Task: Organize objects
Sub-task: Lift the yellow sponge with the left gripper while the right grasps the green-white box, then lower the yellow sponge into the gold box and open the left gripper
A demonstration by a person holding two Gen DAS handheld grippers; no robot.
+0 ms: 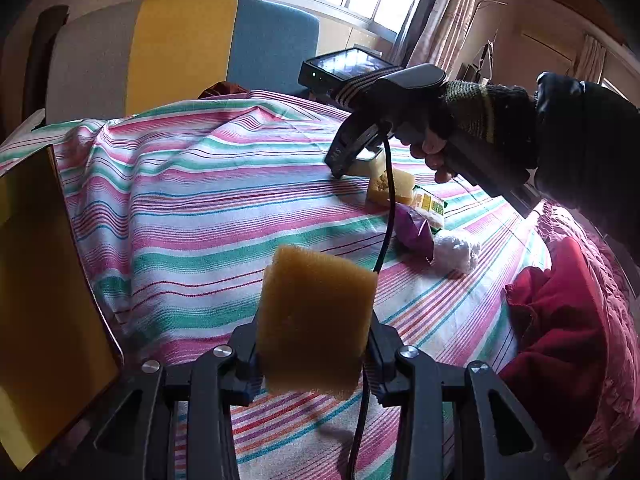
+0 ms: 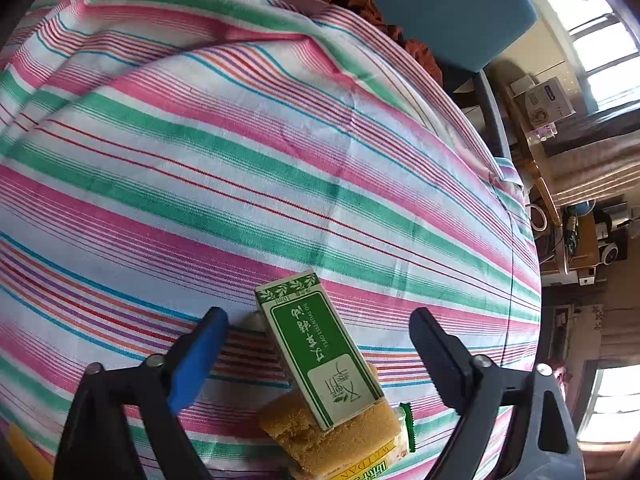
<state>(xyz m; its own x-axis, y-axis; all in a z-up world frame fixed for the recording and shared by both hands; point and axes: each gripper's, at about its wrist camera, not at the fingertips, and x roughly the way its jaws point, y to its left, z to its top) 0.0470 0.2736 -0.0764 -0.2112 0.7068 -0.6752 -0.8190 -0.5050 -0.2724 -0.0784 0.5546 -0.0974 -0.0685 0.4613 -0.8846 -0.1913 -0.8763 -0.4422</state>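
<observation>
A brown sponge (image 1: 316, 320) is clamped between the jaws of the left gripper (image 1: 314, 354) and held up clear of the striped cloth (image 1: 192, 184). A yellow box (image 1: 44, 300) is seen at the left edge of that view. The right gripper (image 2: 320, 344) is held by a gloved hand (image 1: 452, 120) and pointed steeply down at the cloth; its jaws are spread apart, nothing pressed by the pads. Between them a green and white carton (image 2: 320, 344) is seen, tilted, its lower end propped on a second brown sponge (image 2: 332, 436). A yellow-green snack packet (image 2: 400, 456) is tucked just beside that sponge. Further along the cloth, a purple wrapper (image 1: 416, 232) and a white crumpled thing (image 1: 456, 250), possibly a plastic bag, are lying touching. A black cable (image 1: 386, 216) is hung across the left view.
</observation>
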